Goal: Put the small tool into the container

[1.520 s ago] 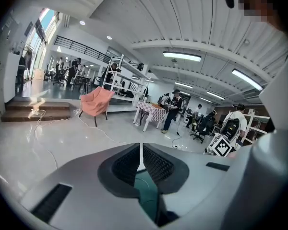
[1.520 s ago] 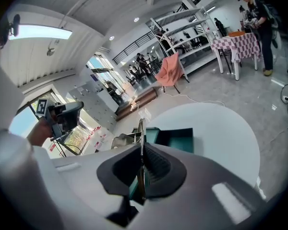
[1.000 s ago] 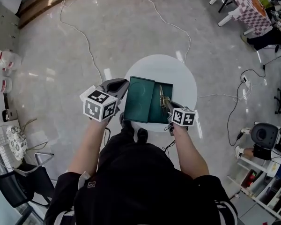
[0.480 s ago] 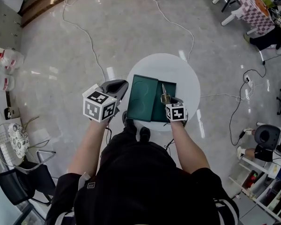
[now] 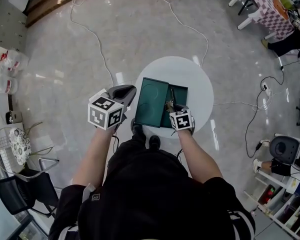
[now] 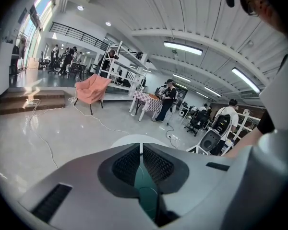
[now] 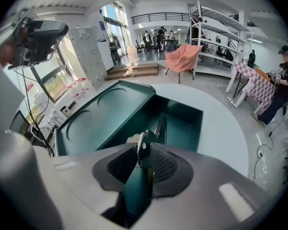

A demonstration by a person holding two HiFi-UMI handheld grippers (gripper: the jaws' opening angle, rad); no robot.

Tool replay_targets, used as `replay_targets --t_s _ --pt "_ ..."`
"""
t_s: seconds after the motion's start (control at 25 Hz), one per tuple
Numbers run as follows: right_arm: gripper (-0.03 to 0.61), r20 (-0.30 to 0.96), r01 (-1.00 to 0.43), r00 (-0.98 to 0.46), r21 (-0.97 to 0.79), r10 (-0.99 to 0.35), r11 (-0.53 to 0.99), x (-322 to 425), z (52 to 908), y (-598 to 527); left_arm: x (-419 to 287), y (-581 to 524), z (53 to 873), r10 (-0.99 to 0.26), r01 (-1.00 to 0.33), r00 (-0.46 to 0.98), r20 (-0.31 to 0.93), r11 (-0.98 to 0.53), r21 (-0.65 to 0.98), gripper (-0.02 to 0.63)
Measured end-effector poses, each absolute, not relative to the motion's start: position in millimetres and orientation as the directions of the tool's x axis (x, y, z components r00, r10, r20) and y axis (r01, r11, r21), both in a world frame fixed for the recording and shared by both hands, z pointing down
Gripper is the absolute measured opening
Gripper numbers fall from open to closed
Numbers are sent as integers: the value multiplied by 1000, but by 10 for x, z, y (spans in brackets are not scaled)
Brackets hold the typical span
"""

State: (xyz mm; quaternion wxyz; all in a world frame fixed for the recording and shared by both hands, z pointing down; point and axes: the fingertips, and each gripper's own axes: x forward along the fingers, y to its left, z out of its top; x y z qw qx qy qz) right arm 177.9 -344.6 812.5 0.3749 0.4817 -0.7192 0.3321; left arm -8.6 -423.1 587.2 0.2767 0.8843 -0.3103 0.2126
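A dark green container (image 5: 180, 92) lies open on the round white table (image 5: 195, 74), its flat lid (image 5: 151, 103) folded out to the left. My right gripper (image 5: 171, 107) is shut on the small metal tool (image 5: 170, 102) at the near edge of the open compartment. In the right gripper view the tool (image 7: 144, 145) sticks out between the pads (image 7: 164, 163) and points down into the compartment (image 7: 182, 121). My left gripper (image 5: 127, 91) hangs left of the table and above it, pads together, holding nothing. It shows in its own view as the left gripper (image 6: 140, 153).
White cables (image 5: 97, 49) trail over the shiny floor around the table. A chair (image 5: 20, 194) stands at the lower left and shelving (image 5: 285, 204) at the lower right. People, a pink armchair (image 7: 185, 56) and a checked table (image 5: 270, 9) are farther off.
My right gripper has drawn slightly left and nearer with the tool, which now dips lower into the open compartment. The left gripper has stayed put.
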Motion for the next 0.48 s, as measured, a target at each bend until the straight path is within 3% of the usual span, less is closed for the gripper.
replay_targets --t_s 0.48 --pt "101 831 -925 -331 -191 -446 329 1702 8048 -3248 -111 -3892 5781 -474 -700 689 549 -633 331 25"
